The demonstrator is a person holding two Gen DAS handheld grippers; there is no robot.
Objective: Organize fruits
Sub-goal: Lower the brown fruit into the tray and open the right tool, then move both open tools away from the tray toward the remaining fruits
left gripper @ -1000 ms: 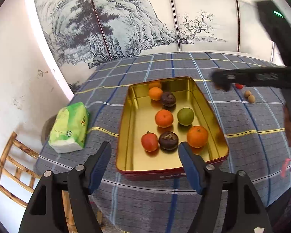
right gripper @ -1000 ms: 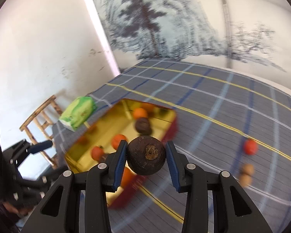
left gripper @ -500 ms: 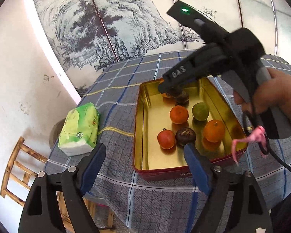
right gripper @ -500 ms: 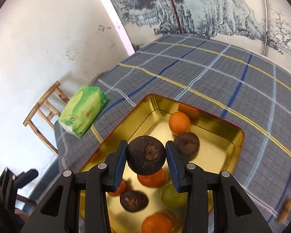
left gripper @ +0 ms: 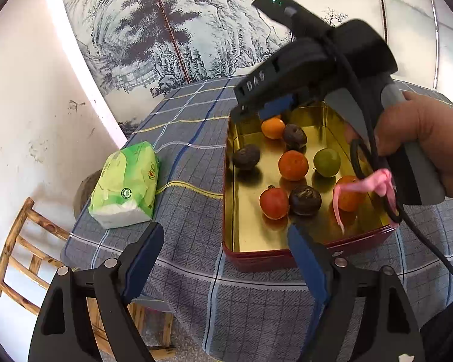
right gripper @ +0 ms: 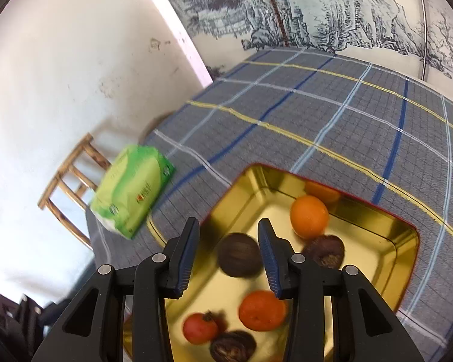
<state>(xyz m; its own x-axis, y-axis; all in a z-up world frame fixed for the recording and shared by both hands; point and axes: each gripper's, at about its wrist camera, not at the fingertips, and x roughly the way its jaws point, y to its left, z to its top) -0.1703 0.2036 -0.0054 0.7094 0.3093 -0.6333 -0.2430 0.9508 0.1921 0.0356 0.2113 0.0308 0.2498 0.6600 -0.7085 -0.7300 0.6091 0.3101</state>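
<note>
A gold tin tray [left gripper: 250,235] with a red outer wall sits on the plaid tablecloth and holds several fruits: oranges, a green fruit [left gripper: 326,162], a red fruit [left gripper: 274,202] and dark brown fruits. My right gripper [right gripper: 229,252] is open above the tray's far left part. A dark brown fruit [right gripper: 239,258] lies loose in the tray just below its fingers; it also shows in the left wrist view [left gripper: 246,157]. My left gripper [left gripper: 226,256] is open and empty at the table's near edge, in front of the tray.
A green tissue pack [left gripper: 125,185] lies on the cloth left of the tray. A wooden chair [left gripper: 21,250] stands past the table's left edge by the white wall. A painted screen stands behind the table.
My right gripper moved left over the tray with the dark brown fruit, then opened. The fruit now lies in the tray. The left gripper stayed open and shifted slightly.
</note>
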